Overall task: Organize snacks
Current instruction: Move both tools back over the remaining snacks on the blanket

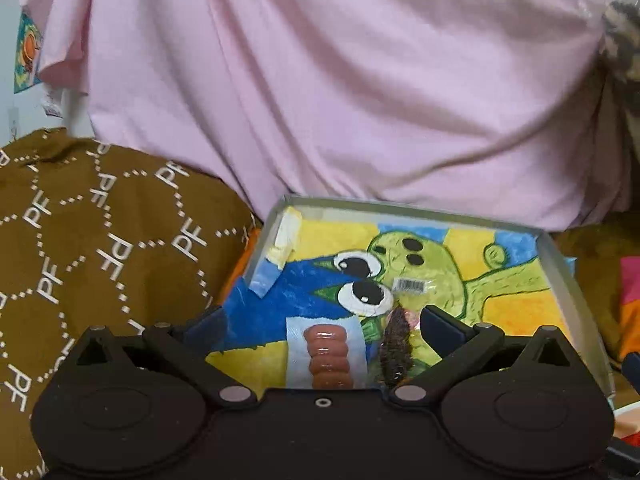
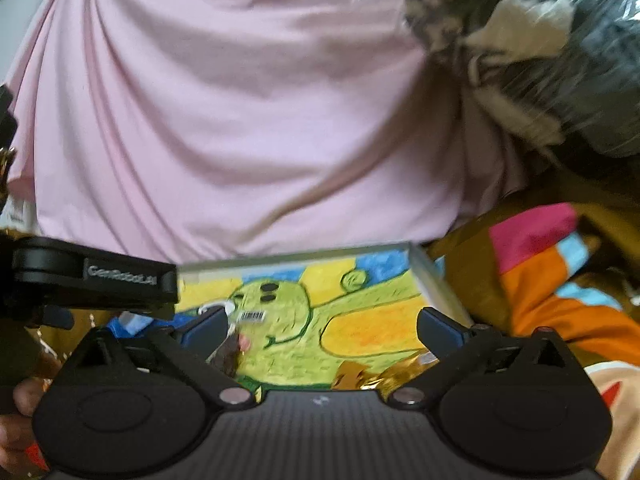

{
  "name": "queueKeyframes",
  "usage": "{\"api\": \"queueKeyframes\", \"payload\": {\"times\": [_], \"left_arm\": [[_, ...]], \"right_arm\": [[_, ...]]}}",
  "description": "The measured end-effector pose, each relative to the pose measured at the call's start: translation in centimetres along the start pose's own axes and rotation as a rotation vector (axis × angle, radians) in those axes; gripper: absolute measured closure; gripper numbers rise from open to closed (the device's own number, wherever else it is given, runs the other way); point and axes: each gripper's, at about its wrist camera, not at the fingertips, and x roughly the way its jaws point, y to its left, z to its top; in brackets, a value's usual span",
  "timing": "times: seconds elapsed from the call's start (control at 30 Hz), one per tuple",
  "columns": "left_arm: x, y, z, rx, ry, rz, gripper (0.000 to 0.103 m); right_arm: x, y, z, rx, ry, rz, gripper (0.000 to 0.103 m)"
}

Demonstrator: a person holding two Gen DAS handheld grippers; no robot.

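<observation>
A shallow tray [image 1: 560, 280] lined with a bright drawing of a green creature lies in front of both grippers. On the lining rest a ridged brown sausage snack [image 1: 328, 356] in a pale wrapper and a dark snack [image 1: 396, 344] in clear film with a barcode sticker. My left gripper [image 1: 324, 326] is open above these two, touching neither. In the right wrist view the dark snack [image 2: 232, 350] lies by the left finger and a gold-wrapped snack [image 2: 372, 376] lies near the lower edge. My right gripper [image 2: 322, 330] is open and holds nothing.
Pink cloth [image 1: 320, 80] hangs right behind the tray. Brown fabric printed with letters [image 1: 100, 240] lies to the left, and a multicoloured blanket [image 2: 560, 280] to the right. A crinkled plastic bag [image 2: 540, 40] sits upper right. The left tool's black housing [image 2: 92, 276] crosses the tray's left side.
</observation>
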Motion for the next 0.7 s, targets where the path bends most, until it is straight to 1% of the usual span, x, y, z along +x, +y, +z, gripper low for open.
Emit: {"api": "queueKeyframes", "payload": {"times": [0.27,0.4,0.57,0.7], "left_arm": [[-5.1,1.6,-1.3,-0.037,-0.038,-0.013,0.001],[-8.2,2.7,-2.2,-0.050,-0.059,-0.015,0.001],[-11.6,4.5,-3.5,-0.045,-0.047,-0.023,0.001],[-14.5,6.4,-4.6,-0.045,-0.066,-0.025,0.001]], "right_arm": [[-4.5,-0.3,1.0,-0.025,-0.031,-0.009,0.000],[-7.3,-0.4,1.4,-0.018,-0.052,-0.005,0.000],[-10.5,-0.3,1.6,-0.021,-0.070,0.005,0.000],[-12.9,0.2,1.3,-0.039,-0.069,0.017,0.000]]}}
